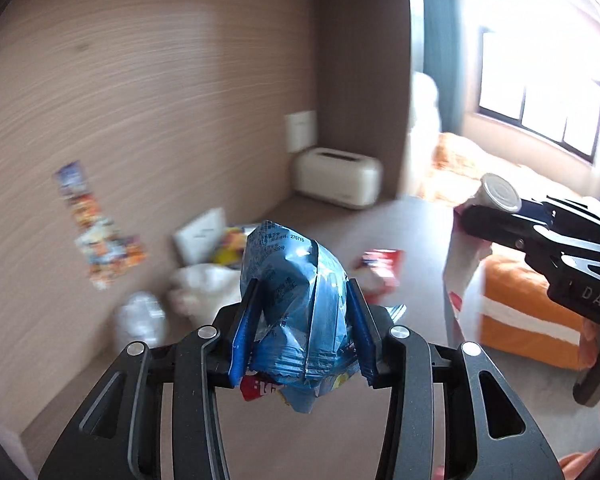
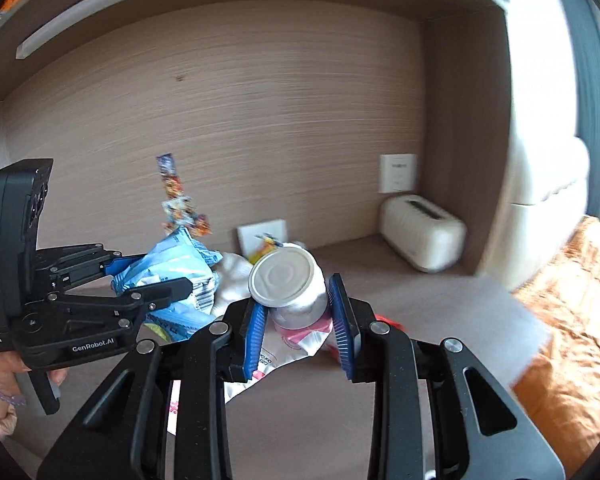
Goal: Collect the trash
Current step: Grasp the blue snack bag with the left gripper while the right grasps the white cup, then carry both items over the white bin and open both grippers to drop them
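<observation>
My left gripper (image 1: 304, 284) is shut on a crumpled blue snack bag (image 1: 292, 280), held up above the desk, with a bit of red wrapper showing under it. In the right wrist view the same bag (image 2: 176, 256) sits in the left gripper (image 2: 160, 272) at the left, a hand below it. My right gripper (image 2: 296, 296) is shut on a silver can (image 2: 284, 276), end toward the camera. A pink and white wrapper (image 2: 300, 340) hangs below the can. The left wrist view shows the can (image 1: 500, 192) and right gripper (image 1: 480, 216) at the right.
On the brown desk (image 1: 412, 232) lie a red wrapper (image 1: 380, 268), crumpled white paper (image 1: 204, 284), clear crumpled plastic (image 1: 140, 316) and a white card (image 1: 200, 232). A cream box (image 1: 336, 176) stands in the back corner. Orange bedding (image 1: 528, 312) lies right of the desk.
</observation>
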Tool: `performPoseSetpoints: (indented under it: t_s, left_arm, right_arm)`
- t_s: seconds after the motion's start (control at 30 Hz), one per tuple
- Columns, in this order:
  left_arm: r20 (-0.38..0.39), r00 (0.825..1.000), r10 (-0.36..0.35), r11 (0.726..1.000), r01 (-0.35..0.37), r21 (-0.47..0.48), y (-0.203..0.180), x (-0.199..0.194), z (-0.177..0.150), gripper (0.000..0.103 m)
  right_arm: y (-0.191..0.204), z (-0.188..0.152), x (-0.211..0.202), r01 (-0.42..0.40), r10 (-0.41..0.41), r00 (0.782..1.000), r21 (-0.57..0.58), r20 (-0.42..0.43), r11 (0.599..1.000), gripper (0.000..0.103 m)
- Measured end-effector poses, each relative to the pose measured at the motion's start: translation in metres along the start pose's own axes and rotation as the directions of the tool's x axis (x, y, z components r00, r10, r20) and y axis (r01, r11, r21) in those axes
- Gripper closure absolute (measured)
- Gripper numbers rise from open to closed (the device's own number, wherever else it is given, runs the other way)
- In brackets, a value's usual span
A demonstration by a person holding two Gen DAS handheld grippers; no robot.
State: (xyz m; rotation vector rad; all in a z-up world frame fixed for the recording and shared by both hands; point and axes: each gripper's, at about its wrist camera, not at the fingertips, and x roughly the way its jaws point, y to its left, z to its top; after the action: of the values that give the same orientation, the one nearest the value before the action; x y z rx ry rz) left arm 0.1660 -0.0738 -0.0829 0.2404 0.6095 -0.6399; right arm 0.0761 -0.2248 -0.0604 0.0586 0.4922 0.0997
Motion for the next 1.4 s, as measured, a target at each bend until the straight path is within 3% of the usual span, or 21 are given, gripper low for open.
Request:
performPoseSetpoints:
  t_s: [0.17,0.33,0.53,0.7,0.87,1.0,1.17,1.4]
  left_arm:
    - [-0.034,0.988,-0.151,0.986,0.153,0.072,-0.072,0.019,-0.002,0.061]
    - [-0.087,0.956,-0.282,0.944,0.292,0.151,-0.152,0.047,-0.008,0.061]
    - [-0.164,0.913,-0.374,0.882,0.405,0.240,-0.248,0.085,-0.027,0.061]
    - [-0.247,0.870,-0.427,0.828,0.486,0.280,-0.313,0.126,-0.055,0.061]
    - [-0.325,0.837,-0.441,0.800,0.531,0.280,-0.360,0.180,-0.094,0.061]
    - [-0.383,0.821,-0.424,0.801,0.537,0.264,-0.385,0.232,-0.136,0.061]
    - [-0.470,0.778,-0.416,0.804,0.556,0.210,-0.408,0.308,-0.213,0.061]
    - [-0.518,0.763,-0.386,0.812,0.548,0.201,-0.429,0.380,-0.291,0.061]
  right_arm:
    - [-0.046,-0.028,-0.052,0.140,-0.139,0.990,0.044,-0.036,0.989,0.071]
    - [-0.099,-0.064,-0.098,0.261,-0.251,0.963,0.120,-0.096,0.958,0.071]
    - [-0.154,-0.111,-0.131,0.349,-0.321,0.933,0.186,-0.163,0.919,0.071]
    - [-0.200,-0.156,-0.138,0.379,-0.331,0.918,0.239,-0.218,0.894,0.071]
    - [-0.247,-0.207,-0.117,0.384,-0.318,0.909,0.247,-0.268,0.889,0.070]
    - [-0.283,-0.262,-0.088,0.386,-0.302,0.895,0.229,-0.328,0.894,0.071]
    - [-0.329,-0.338,-0.041,0.348,-0.239,0.893,0.248,-0.381,0.904,0.071]
    - [-0.349,-0.432,0.029,0.293,-0.168,0.882,0.234,-0.440,0.927,0.070]
